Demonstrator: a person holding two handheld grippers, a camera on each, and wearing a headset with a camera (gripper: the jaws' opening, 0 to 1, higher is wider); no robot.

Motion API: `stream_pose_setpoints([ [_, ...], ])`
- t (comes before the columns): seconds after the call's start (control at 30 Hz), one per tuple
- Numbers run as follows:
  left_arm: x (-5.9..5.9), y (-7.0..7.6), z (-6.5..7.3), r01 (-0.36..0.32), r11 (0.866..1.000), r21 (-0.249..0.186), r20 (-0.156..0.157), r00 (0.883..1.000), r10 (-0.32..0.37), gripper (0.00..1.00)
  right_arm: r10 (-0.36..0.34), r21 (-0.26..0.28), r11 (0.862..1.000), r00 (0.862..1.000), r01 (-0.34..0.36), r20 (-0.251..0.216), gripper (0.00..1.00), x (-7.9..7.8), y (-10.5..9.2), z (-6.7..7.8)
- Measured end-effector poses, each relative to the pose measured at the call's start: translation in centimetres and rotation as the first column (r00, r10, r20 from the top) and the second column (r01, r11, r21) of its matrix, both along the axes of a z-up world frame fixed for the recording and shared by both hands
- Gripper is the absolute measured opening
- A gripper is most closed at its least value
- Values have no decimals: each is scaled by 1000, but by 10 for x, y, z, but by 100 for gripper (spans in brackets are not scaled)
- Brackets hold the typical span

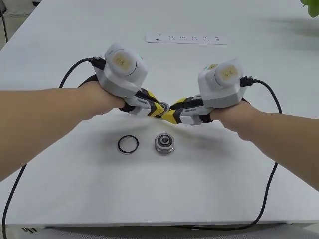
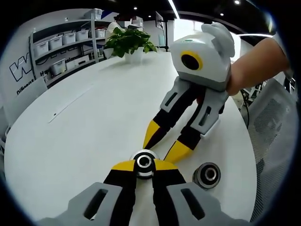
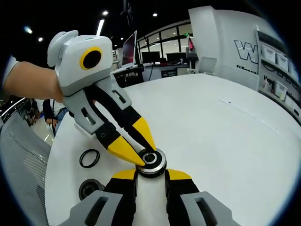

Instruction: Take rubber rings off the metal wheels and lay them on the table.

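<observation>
Two things lie nearest on the white desk [image 1: 75, 189]: a black rubber ring [image 1: 128, 144], lying flat, & just right of it, not touching, a loose metal wheel [image 1: 164, 142]. Behind them both claws meet tip to tip. L claw [image 2: 144, 165] is closed on a 2nd metal wheel [image 3: 151, 161], one yellow tip each side; wheel has a dark band round its rim. R claw [image 3: 152, 174] faces it w/ jaws part open, tips right at that wheel's rim; can't tell if they press on it. Farther back lies a white power strip [image 1: 187, 38]. A green plant [image 1: 311, 7] sits at the far right corner.
</observation>
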State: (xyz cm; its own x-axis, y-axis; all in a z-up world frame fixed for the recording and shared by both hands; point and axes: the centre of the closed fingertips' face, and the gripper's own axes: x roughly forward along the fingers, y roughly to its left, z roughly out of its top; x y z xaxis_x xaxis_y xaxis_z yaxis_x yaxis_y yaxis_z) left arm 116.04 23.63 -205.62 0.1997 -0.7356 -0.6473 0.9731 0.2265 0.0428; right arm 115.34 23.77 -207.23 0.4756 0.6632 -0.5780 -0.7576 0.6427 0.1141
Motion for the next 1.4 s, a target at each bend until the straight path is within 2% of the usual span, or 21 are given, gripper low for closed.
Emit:
stream_pose_setpoints([
  [0.23, 0, 0, 0, -10, 1000, -4, -6, 1000, 10, 7, -30, 35, 999, 999, 31, -24, 19, -2, -1, 2],
  [0.77, 2, -1, -1, -23, 1000, -1, -8, 1000, 23, 7, -65, 59, 996, 996, 69, -56, 0, -6, -8, 1],
  [0.9, 2, -1, -1, -22, 1000, 1, -6, 1000, 22, 7, -88, 72, 993, 993, 93, -73, 0, -5, -9, 1],
  [1.0, 3, -2, -1, -22, 1000, 1, -4, 1000, 22, 7, -124, 94, 987, 987, 134, -101, 0, -4, -10, 1],
  [1.2, 3, -2, -1, -22, 1000, 5, -2, 1000, 22, 7, -200, 171, 960, 970, 222, -138, 0, 5, -17, 6],
  [1.4, 3, -2, -1, -22, 1000, 9, -2, 1000, 22, 7, -223, 179, 953, 965, 246, -138, 0, 9, -15, 8],
])
